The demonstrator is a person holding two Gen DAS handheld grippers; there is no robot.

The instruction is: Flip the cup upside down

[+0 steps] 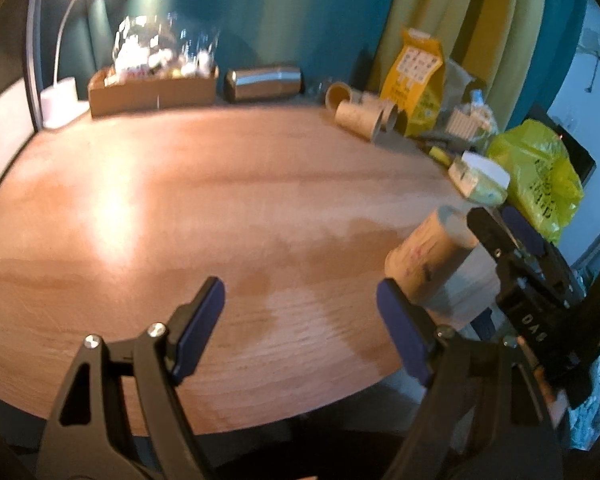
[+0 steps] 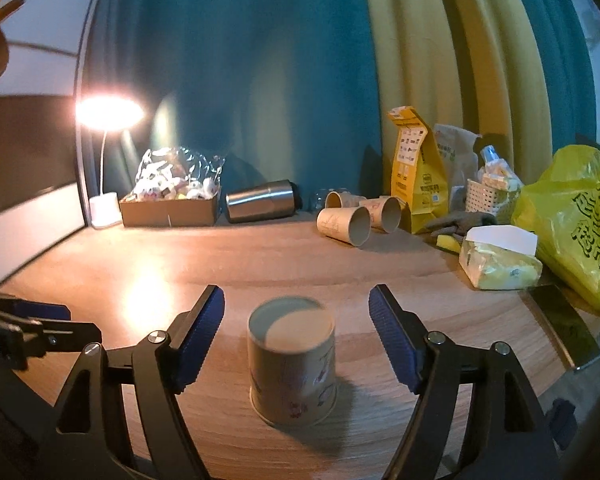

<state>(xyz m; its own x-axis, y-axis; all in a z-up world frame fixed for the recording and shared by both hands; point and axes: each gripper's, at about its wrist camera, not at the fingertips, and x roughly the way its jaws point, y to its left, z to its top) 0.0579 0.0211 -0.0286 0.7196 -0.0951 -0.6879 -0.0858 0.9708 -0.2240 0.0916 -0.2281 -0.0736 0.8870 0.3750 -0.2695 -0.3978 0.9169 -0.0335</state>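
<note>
A tan paper cup (image 2: 293, 364) with a printed pattern stands upside down on the wooden table (image 2: 260, 256), its base facing up. My right gripper (image 2: 296, 332) is open, with one blue pad on each side of the cup and a gap to both. In the left wrist view the cup (image 1: 428, 256) is at the right, with the right gripper's fingers (image 1: 520, 228) beside it. My left gripper (image 1: 300, 328) is open and empty over the table's near edge, left of the cup.
Along the back wall stand a lit desk lamp (image 2: 108, 112), a cardboard box of wrapped items (image 2: 172, 204), a steel tumbler on its side (image 2: 260, 200), several paper cups lying down (image 2: 360, 216), a yellow bag (image 2: 416, 172), a tissue pack (image 2: 500, 260) and a green plastic bag (image 2: 580, 224).
</note>
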